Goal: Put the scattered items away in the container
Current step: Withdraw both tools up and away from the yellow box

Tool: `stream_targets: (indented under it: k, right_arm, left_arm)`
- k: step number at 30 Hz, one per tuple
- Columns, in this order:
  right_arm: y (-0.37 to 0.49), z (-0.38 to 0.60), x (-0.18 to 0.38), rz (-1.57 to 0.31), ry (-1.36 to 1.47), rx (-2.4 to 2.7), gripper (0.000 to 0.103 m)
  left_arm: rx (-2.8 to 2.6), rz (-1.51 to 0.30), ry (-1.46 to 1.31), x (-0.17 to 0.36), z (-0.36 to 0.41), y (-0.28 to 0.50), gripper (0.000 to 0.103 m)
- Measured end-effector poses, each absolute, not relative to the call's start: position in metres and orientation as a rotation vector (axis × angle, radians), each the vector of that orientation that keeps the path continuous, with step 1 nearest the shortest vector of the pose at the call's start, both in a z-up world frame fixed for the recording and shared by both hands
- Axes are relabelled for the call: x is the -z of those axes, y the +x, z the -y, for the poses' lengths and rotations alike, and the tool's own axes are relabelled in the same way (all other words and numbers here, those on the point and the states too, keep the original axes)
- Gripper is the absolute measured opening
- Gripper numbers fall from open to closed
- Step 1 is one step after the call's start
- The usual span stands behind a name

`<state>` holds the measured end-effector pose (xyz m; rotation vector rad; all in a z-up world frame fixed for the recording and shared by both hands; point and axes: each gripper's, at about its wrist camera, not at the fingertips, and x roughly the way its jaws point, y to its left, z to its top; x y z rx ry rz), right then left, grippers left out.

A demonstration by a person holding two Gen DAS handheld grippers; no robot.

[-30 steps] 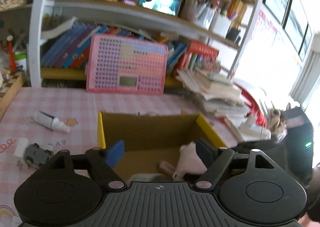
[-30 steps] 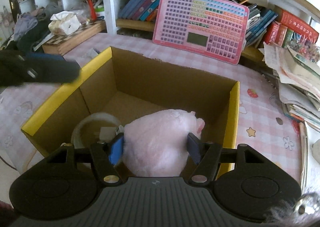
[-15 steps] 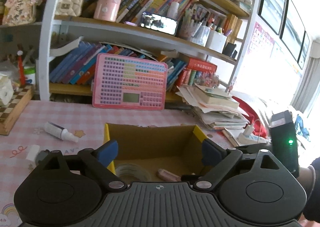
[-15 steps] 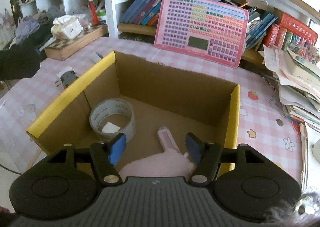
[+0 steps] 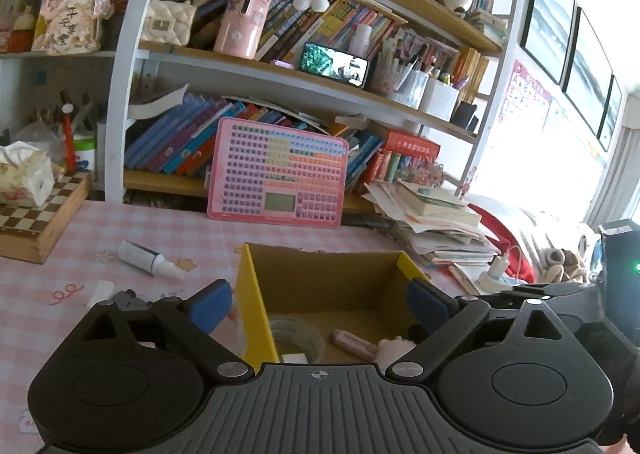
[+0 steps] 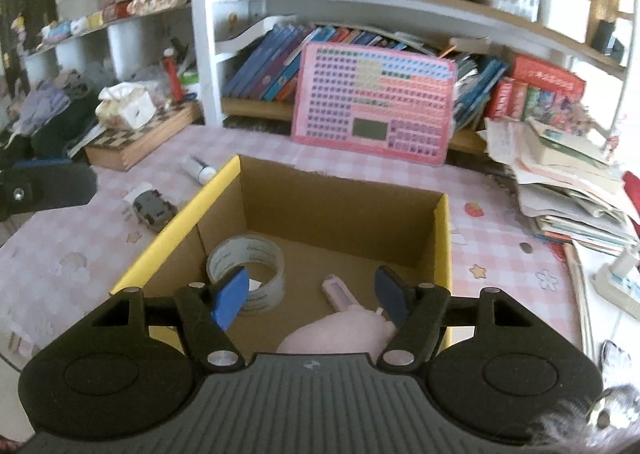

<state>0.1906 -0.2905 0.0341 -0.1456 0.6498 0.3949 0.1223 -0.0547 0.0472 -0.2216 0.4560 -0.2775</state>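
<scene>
Both claws, left claw [image 5: 319, 308] and right claw [image 6: 311, 296], are opening with nothing between them over the cardboard box [image 6: 340, 197]; inside, the pink stick [image 6: 338, 292] lies flat, its long axis slanting toward the far-left corner.

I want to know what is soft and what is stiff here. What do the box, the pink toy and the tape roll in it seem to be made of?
Box: corrugated cardboard by the look, matte brown inside, yellow outside, ragged cut rim.
Pink toy: likely plush fabric, fuzzy and dull.
Tape roll: apparently clear plastic tape, glossy.
</scene>
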Motion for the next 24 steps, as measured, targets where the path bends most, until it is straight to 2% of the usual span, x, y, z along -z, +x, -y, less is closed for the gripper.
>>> stream_targets:
  k: [24]
  right_arm:
    - [0.055,0.251,-0.032,-0.658,-0.024,-0.107,0.07]
  left_arm:
    - [0.379,-0.519,-0.213,-0.037,-0.022,0.045,0.097]
